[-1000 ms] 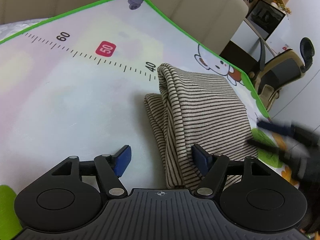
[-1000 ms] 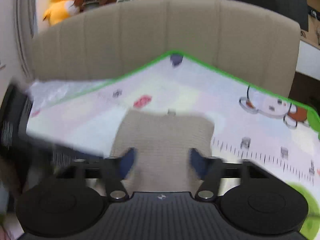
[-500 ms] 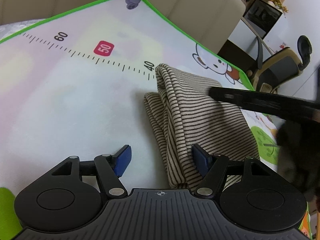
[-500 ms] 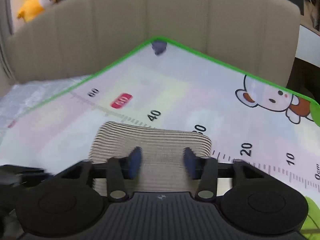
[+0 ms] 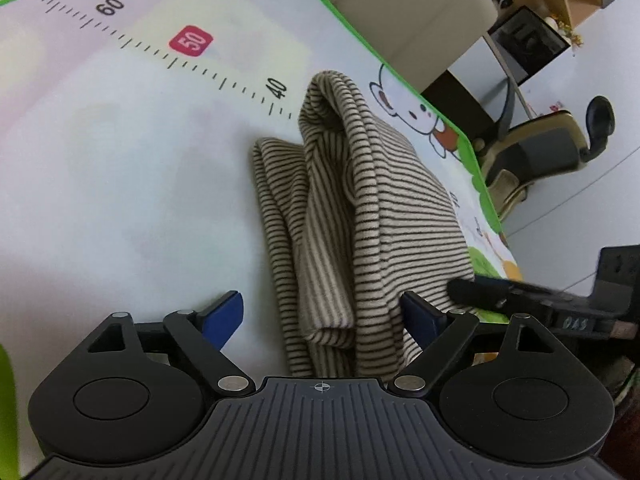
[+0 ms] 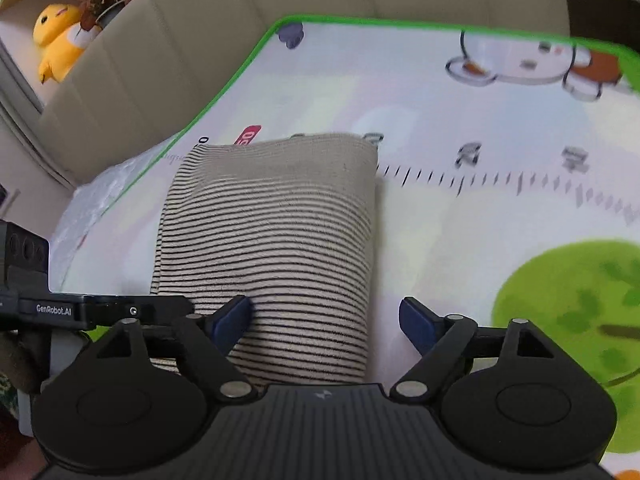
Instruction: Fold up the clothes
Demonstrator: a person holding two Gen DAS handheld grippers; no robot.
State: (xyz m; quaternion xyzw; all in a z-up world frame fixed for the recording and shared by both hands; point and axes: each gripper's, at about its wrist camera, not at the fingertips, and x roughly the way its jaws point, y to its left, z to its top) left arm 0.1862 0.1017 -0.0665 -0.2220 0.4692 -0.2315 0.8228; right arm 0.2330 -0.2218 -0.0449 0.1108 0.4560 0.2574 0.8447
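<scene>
Play mat (image 5: 120, 180) — folded striped garment (image 5: 360, 216) lengthwise, away

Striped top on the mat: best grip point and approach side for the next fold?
Judging from both views, take the striped top at its near hem corners, coming from the near edge. The layered ends lie closest there, between the opening jaws of the left gripper and right gripper; the far end is a rounded fold.
</scene>
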